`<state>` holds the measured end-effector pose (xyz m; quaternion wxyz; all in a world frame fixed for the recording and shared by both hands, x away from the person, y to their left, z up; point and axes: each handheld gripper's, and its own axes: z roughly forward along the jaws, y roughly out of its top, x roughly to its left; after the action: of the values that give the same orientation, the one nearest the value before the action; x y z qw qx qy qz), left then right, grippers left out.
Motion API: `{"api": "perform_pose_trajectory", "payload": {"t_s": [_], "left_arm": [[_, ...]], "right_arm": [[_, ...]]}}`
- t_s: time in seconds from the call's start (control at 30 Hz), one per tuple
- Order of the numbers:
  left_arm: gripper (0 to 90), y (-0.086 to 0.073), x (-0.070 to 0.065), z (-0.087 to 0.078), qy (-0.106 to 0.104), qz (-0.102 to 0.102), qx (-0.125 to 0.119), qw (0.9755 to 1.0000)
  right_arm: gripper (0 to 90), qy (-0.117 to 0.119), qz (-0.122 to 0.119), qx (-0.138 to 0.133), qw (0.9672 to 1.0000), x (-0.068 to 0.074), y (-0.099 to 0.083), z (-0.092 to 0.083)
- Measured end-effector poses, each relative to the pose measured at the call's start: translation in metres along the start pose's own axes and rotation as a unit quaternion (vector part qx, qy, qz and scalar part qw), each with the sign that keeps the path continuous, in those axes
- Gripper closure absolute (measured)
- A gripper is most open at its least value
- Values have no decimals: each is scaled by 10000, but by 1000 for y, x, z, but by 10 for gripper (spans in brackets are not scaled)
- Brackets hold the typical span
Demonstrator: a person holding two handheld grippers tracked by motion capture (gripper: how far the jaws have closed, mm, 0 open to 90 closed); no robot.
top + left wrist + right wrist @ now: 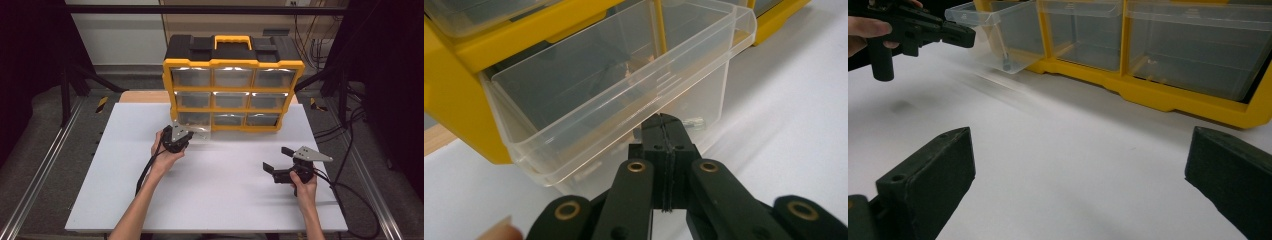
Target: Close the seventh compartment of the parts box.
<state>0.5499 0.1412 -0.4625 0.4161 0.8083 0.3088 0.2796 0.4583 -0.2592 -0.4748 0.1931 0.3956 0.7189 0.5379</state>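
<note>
Clear plastic drawer [614, 100], bottom-left slot of the organizer, pulled partway out over the worktop [210, 185]. Thin see-through walls, rounded corners, a curled lip along the front rim with fine ridges at its middle. A small pale object lies inside near the back; too blurred through the plastic to identify. In the right gripper view the same drawer [998, 35] sticks out from the frame and tilts a bit downward at the front.

Left hand-held gripper [667, 125]: black jaws pressed together, tips meeting right under the drawer's front lip. Whether they pinch the plastic or only touch it, can't tell. Matte black links with brass-coloured rivets. High view shows it [184, 134] at the cabinet's lower-left corner, grey three-cornered plate on top, cable trailing back along the forearm.

Organizer cabinet [233, 85]: yellow hard-plastic frame, black top with a yellow carry handle [232, 40], three by three grid of clear drawers. The other eight sit flush; contents not readable, glare on the top row. It stands at the far edge of the worktop, centred.

Right hand-held gripper [278, 159]: jaws wide apart, nothing between them, held low over the right side of the worktop, well apart from the cabinet. Blocky black pads [928, 170] with a rough matte surface.

Worktop is a flat white matte sheet, smooth, over a wooden board visible behind the cabinet. Dark metal frame rails at both sides.
</note>
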Motion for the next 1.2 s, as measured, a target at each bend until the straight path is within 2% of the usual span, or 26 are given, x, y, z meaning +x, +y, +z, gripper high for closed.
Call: {"api": "perform_pose_trajectory", "payload": {"t_s": [0.8, 1.2], "left_arm": [[894, 6, 6, 12, 51, -126, 39, 9999], [894, 6, 10, 17, 79, -251, 19, 9997]], "right_arm": [[5, 0, -3, -14, 10000, 0, 0, -1], [5, -4, -6, -19, 10000, 0, 0, -1]]}}
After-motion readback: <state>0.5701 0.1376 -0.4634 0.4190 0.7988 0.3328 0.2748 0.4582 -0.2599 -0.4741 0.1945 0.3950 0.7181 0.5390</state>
